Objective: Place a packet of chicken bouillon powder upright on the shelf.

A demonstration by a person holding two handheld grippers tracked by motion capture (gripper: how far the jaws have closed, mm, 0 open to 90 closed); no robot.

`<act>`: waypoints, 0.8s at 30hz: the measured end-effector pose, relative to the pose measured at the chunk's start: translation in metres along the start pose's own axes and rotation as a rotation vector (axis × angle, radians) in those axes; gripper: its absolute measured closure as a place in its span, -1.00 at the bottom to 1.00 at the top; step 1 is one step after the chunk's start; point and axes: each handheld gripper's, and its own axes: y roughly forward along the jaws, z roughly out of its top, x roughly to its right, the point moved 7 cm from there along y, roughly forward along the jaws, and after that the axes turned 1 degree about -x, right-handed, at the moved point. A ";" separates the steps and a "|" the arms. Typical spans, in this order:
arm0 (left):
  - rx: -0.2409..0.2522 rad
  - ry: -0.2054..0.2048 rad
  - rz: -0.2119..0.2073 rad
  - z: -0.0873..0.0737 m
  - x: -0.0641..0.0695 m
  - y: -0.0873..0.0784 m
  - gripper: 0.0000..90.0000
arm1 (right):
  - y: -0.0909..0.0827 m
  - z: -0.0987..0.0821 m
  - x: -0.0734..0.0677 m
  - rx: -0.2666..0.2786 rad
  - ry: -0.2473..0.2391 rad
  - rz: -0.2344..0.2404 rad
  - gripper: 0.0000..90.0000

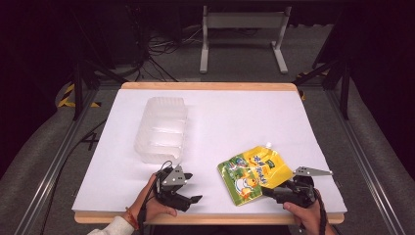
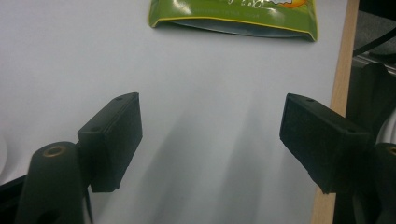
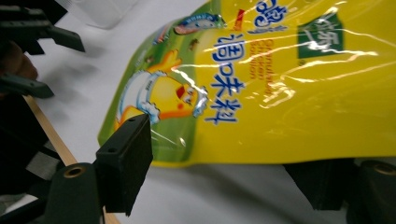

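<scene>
A yellow and green spouted pouch (image 1: pixel 254 171) with a cartoon duck lies flat on the white table cover, at the front right. My right gripper (image 1: pixel 270 190) sits at the pouch's near right edge. In the right gripper view its jaws (image 3: pixel 224 172) stand wide apart, one in front of the pouch (image 3: pixel 280 93) and one half under its edge, and neither pad presses on it. My left gripper (image 1: pixel 193 188) is open to the left of the pouch, low over bare cover (image 2: pixel 210 140). The pouch's bottom edge (image 2: pixel 233 14) lies ahead of it.
A clear ribbed plastic tray (image 1: pixel 161 129) stands behind the left gripper, towards the table's left. The wooden front edge (image 1: pixel 210 219) runs just below both hands. A white metal stand (image 1: pixel 242 22) is on the floor beyond the table.
</scene>
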 end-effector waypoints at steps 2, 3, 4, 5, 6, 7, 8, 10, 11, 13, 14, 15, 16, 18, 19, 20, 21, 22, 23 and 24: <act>-0.003 0.009 -0.005 0.003 0.000 0.004 -0.53 | 0.005 0.005 0.000 0.016 0.015 -0.018 -0.31; -0.010 0.006 -0.006 0.004 0.000 0.006 -0.54 | 0.008 0.007 0.001 0.023 0.029 -0.024 -0.29; -0.010 0.006 -0.006 0.004 0.000 0.006 -0.54 | 0.011 0.008 0.001 0.024 0.046 -0.022 -0.23; -0.006 0.003 -0.014 0.007 -0.001 0.010 -0.54 | 0.014 0.010 0.001 0.033 0.050 -0.032 -0.11; -0.009 0.004 -0.014 0.009 -0.002 0.012 -0.54 | 0.015 0.012 0.002 0.040 0.050 -0.038 -0.03; -0.006 0.001 -0.016 0.012 -0.004 0.014 -0.54 | 0.017 0.015 0.001 0.048 0.054 -0.043 0.08; -0.006 0.001 -0.016 0.012 -0.004 0.014 -0.54 | 0.017 0.015 0.001 0.048 0.054 -0.043 0.08; 0.001 -0.005 -0.022 0.019 -0.005 0.018 -0.54 | 0.020 0.019 0.000 0.057 0.034 -0.067 0.46; 0.002 -0.001 -0.023 0.022 -0.006 0.019 -0.55 | 0.020 0.022 -0.001 0.071 0.025 -0.060 0.60; 0.009 0.001 -0.018 0.029 -0.007 0.021 -0.56 | 0.019 0.025 -0.003 0.087 0.012 -0.046 0.73; 0.017 0.005 -0.017 0.033 -0.008 0.021 -0.57 | 0.018 0.027 -0.004 0.095 -0.008 -0.038 0.77; 0.028 -0.003 -0.019 0.037 -0.009 0.021 -0.57 | 0.016 0.029 -0.007 0.111 -0.034 -0.022 0.82; 0.041 -0.005 -0.020 0.040 -0.010 0.020 -0.57 | 0.013 0.031 -0.011 0.124 -0.053 -0.005 0.87; 0.061 -0.016 -0.016 0.047 -0.013 0.019 -0.57 | 0.008 0.036 -0.020 0.148 -0.099 0.020 0.93; 0.073 -0.020 -0.020 0.050 -0.015 0.018 -0.57 | 0.006 0.038 -0.024 0.155 -0.123 0.030 0.97; 0.079 -0.021 -0.025 0.053 -0.016 0.017 -0.57 | 0.005 0.040 -0.030 0.163 -0.145 0.046 0.98; 0.079 -0.021 -0.025 0.053 -0.016 0.017 -0.57 | 0.003 0.042 -0.035 0.169 -0.170 0.055 0.99; 0.095 -0.022 -0.024 0.059 -0.018 0.016 -0.57 | 0.002 0.045 -0.040 0.172 -0.198 0.061 1.00; 0.104 -0.026 -0.033 0.061 -0.018 0.015 -0.56 | 0.002 0.047 -0.046 0.173 -0.219 0.073 1.00; 0.110 -0.024 -0.027 0.064 -0.020 0.014 -0.56 | 0.002 0.049 -0.052 0.173 -0.248 0.082 1.00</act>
